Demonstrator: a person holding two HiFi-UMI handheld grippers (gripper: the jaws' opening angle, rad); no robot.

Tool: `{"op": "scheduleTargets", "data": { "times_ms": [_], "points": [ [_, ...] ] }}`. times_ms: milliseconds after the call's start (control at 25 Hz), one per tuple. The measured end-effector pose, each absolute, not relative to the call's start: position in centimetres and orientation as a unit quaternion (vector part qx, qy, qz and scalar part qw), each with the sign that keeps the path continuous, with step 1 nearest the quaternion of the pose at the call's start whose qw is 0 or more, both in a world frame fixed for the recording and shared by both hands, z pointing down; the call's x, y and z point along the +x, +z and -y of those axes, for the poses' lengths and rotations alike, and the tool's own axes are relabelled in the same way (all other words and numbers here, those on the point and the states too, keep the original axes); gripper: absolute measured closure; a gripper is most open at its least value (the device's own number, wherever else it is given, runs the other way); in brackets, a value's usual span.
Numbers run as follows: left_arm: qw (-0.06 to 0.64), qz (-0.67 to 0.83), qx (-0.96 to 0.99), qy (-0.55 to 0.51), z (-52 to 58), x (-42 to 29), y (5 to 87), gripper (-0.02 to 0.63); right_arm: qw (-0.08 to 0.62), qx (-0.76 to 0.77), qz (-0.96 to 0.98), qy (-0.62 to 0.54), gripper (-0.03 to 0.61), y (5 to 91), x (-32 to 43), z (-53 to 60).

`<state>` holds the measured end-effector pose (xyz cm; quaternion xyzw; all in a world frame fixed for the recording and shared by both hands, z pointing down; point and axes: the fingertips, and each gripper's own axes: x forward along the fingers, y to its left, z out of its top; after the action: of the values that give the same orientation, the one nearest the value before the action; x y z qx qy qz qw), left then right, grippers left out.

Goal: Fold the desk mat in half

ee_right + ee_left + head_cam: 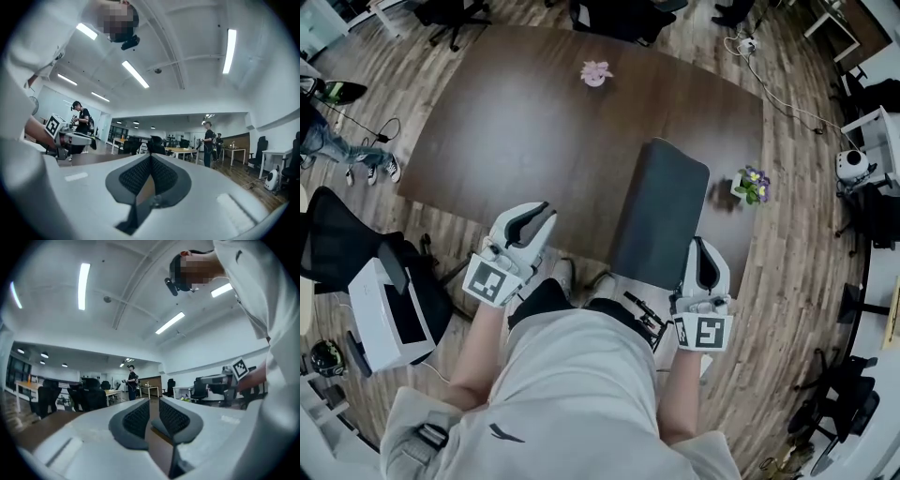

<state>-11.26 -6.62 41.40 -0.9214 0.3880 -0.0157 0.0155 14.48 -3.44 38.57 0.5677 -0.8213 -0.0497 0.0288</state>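
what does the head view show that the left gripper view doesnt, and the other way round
Only the head view: the dark grey desk mat lying on the right part of the brown table, pink flowers near its far edge, and a pot of purple flowers beside the mat. Only the left gripper view: ceiling light strips and a person standing far across the office. Both: that table, the left gripper with fingers slightly apart and empty, and the right gripper.
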Motion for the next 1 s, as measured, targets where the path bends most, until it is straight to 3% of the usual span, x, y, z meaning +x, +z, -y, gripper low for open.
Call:
{"op": "scheduleTargets", "data": {
  "times_ms": [200,480,1000],
  "points": [
    [0.038,-0.424,-0.905,-0.008,7.6,-14.0,40.3,0.548,-0.013,0.588,0.808,-0.027,0.577,37.7,15.6,2.7],
    [0.021,-0.428,-0.903,0.02,8.5,-16.2,39.6,0.609,0.008,0.612,0.79,-0.022,0.578,38.0,15.5,3.6],
    [-0.03,-0.449,-0.892,0.036,9.7,-18.6,40.4,0.609,-0.001,0.631,0.776,0.009,0.58,38.5,15.4,4.4]
  ]
}}
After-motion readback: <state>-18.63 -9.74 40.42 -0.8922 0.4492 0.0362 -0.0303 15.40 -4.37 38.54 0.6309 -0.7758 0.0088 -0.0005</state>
